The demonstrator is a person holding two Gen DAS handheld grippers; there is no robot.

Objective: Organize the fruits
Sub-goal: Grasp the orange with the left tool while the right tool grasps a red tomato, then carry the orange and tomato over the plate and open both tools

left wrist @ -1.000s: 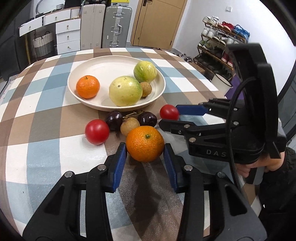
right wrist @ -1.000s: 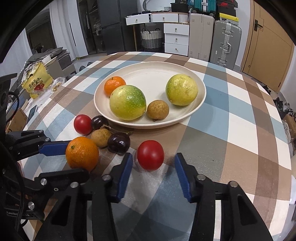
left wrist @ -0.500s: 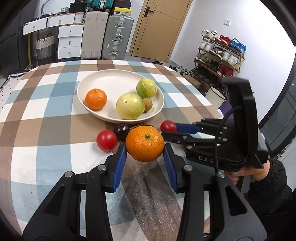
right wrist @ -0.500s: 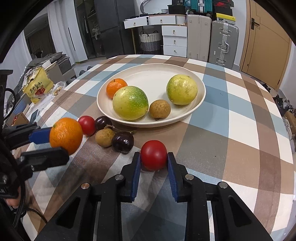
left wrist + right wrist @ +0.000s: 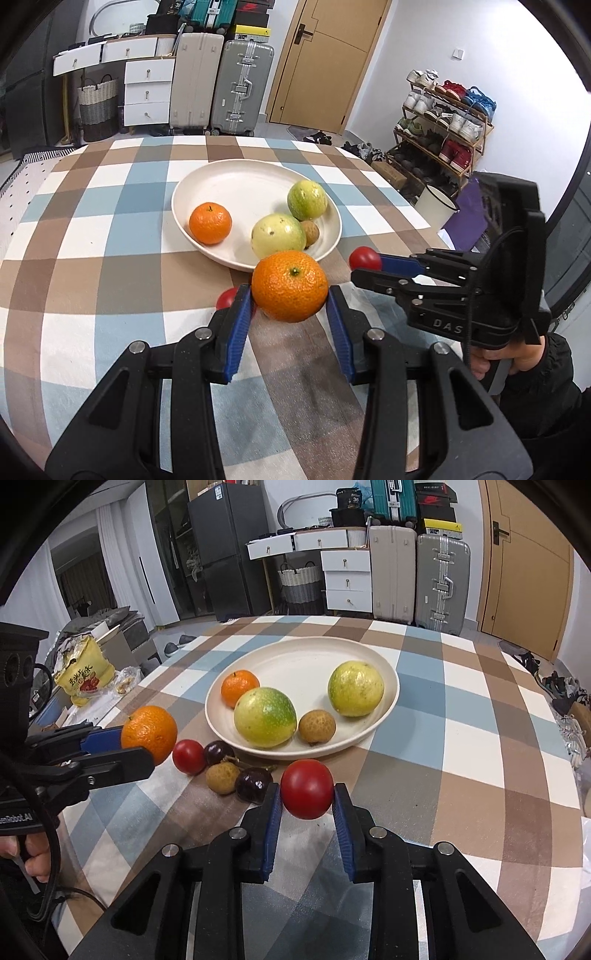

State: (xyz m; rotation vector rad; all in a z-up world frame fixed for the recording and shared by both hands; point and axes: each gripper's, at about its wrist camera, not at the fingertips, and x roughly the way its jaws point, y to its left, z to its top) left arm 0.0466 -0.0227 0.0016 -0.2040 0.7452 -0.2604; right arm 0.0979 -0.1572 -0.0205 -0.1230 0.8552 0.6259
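Observation:
My left gripper is shut on a large orange and holds it above the table, short of the white bowl. My right gripper is shut on a red tomato, lifted just off the cloth. The bowl holds a small orange, two green-yellow fruits and a brown longan. On the cloth by the bowl lie a second red tomato, two dark plums and a longan.
The round table has a checked cloth. A yellow snack bag lies past its left edge. Suitcases, drawers and a shoe rack stand beyond the table.
Both grippers have risen and pulled back. The orange has lifted higher off the table, and the right gripper, which closed on the tomato, has lifted it.

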